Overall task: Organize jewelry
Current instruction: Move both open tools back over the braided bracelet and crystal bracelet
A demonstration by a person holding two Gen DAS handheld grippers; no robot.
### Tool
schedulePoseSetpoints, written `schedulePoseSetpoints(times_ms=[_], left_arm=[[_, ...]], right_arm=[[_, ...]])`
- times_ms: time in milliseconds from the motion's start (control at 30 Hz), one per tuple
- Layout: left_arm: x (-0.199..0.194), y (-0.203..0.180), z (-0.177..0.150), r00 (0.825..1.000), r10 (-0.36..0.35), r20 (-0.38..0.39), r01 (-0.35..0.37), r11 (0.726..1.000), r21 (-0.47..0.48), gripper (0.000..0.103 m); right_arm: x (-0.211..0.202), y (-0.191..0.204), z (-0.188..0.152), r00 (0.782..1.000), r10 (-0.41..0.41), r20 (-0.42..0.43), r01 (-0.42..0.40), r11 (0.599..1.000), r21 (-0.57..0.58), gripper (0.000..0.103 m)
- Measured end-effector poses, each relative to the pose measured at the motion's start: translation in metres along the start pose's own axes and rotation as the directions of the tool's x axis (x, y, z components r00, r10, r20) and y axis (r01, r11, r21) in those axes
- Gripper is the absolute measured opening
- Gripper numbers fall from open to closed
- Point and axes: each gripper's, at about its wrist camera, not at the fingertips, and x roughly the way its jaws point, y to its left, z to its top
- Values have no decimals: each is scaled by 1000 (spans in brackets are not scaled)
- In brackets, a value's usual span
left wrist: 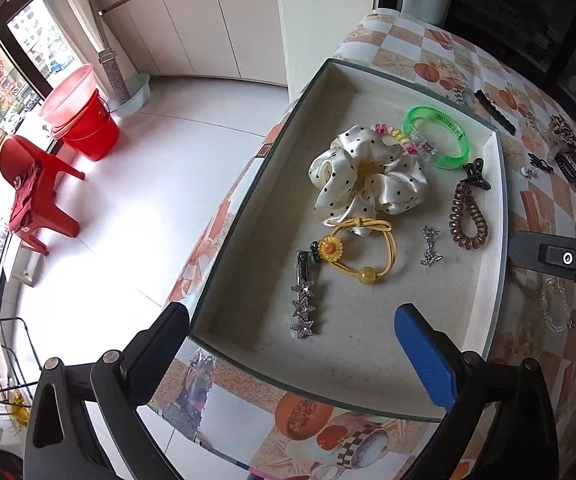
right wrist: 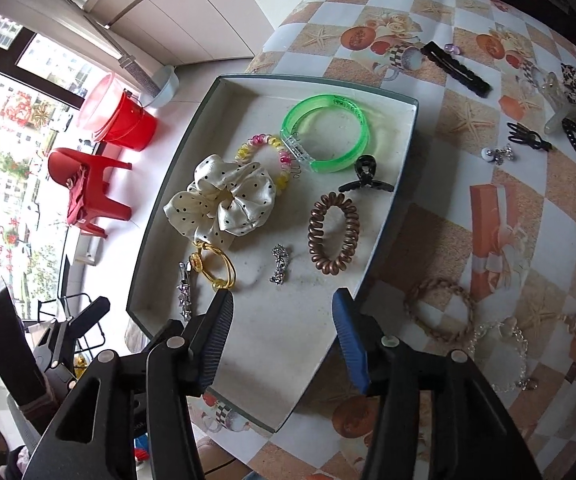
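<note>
- The left gripper [left wrist: 292, 340] hangs over the near end of the tray [left wrist: 492, 240]. Its jaws are wide open and hold nothing.
- The star hair clip [left wrist: 304, 300] lies flat in the tray, just below the space between those jaws. Nothing touches it.
- The right gripper [right wrist: 284, 340] is also over the near end of the tray [right wrist: 388, 208]. Its jaws are partly open and nothing is between them.
- A small silver clip [right wrist: 281, 264] lies in the tray a little way in front of the right gripper.
- The tray sits on a table [right wrist: 468, 120] with a checked cloth that has orange fruit pictures.
- Inside the tray are a white scrunchie with black dots [right wrist: 224, 204], a green bangle [right wrist: 326, 136], a brown coil hair tie [right wrist: 333, 240], a black claw clip [right wrist: 366, 180], a pink and yellow coil tie [right wrist: 266, 152] and a yellow hair tie with a flower [left wrist: 358, 250].
- The yellow hair tie touches the scrunchie's edge.
- More things lie on the cloth outside the tray: a long black clip [right wrist: 456, 64], a braided tan band [right wrist: 440, 312] and a clear bead chain [right wrist: 516, 356].
- On the floor past the table stand a red bucket [right wrist: 132, 120] and a red chair [right wrist: 88, 188].
</note>
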Motion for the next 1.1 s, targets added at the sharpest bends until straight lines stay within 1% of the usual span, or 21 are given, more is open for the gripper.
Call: schedulePoseSetpoints(times_ms=[100, 200, 233, 300, 367, 433, 567, 667, 800, 900, 1100], left_arm=[[-7, -7, 1, 1000, 8, 14, -9, 1000, 21, 103], [-16, -17, 3, 1000, 2, 27, -3, 999, 43, 103], [-19, -21, 3, 1000, -2, 29, 0, 999, 53, 103], [-24, -30, 2, 999, -9, 31, 7, 997, 78, 103], [-29, -41, 1, 999, -15, 36, 11, 995, 104, 103], [-35, -53, 1, 999, -26, 40, 21, 991, 130, 103], [-46, -75, -1, 997, -55, 47, 46, 983, 175, 103], [-48, -94, -1, 996, -78, 41, 68, 976, 207, 103], [-49, -118, -4, 992, -123, 16, 115, 961, 251, 103], [-48, -136, -5, 990, -144, 3, 137, 950, 282, 103], [-41, -166, -5, 984, -176, -25, 175, 933, 314, 103]], right_arm=[[-11, -10, -6, 1000, -6, 15, 5, 1000, 30, 62], [-22, -27, -14, 999, -16, 29, 14, 998, 64, 74], [-25, -31, -16, 999, -21, 34, 19, 997, 76, 81], [-31, -42, -21, 999, -29, 40, 25, 995, 100, 83], [-37, -54, -27, 999, -28, 46, 22, 992, 123, 87], [-43, -65, -33, 998, -26, 59, 17, 990, 141, 87], [-56, -89, -46, 996, -49, 72, 37, 986, 165, 88], [-63, -108, -57, 995, -78, 59, 66, 981, 184, 88], [-69, -138, -71, 991, -127, 35, 116, 967, 225, 88], [-70, -158, -81, 989, -143, 23, 132, 956, 261, 88], [-67, -178, -90, 984, -176, 3, 168, 943, 287, 88]])
